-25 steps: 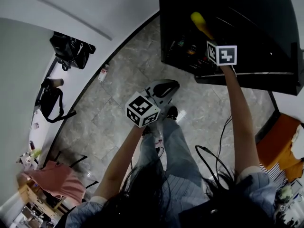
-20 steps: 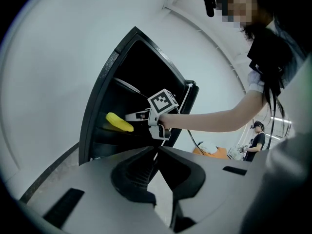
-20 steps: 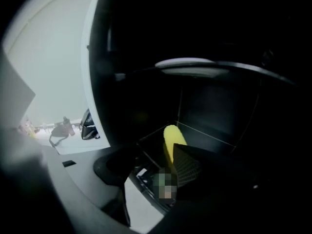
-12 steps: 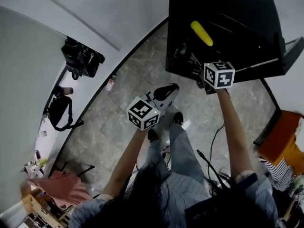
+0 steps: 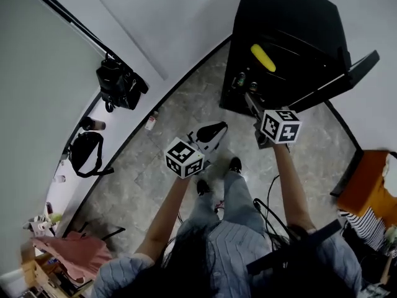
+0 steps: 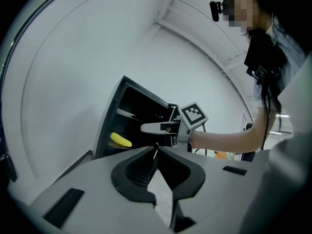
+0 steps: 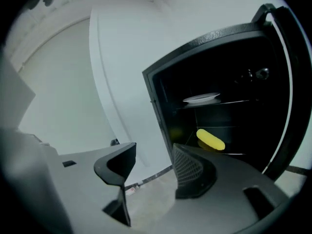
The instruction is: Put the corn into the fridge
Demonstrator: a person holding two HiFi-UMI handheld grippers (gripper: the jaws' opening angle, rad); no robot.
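Resting on shelf (image 7: 234, 153) inside open fridge (image 5: 291, 23): corn (image 5: 263, 57), apart from both tools. Left tool (image 6: 157, 147) jaws together, empty. Right tool (image 7: 153, 152) jaws apart, empty. Corn likely light, stiff, round, roll-prone; best hold across mid-length.

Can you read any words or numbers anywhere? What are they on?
No words or numbers can be read.
Left marker cube: only black-and-white square patterns, no letters.
Right marker cube: the same, only patterns.
Small bottle on the floor: its label is too small to read.
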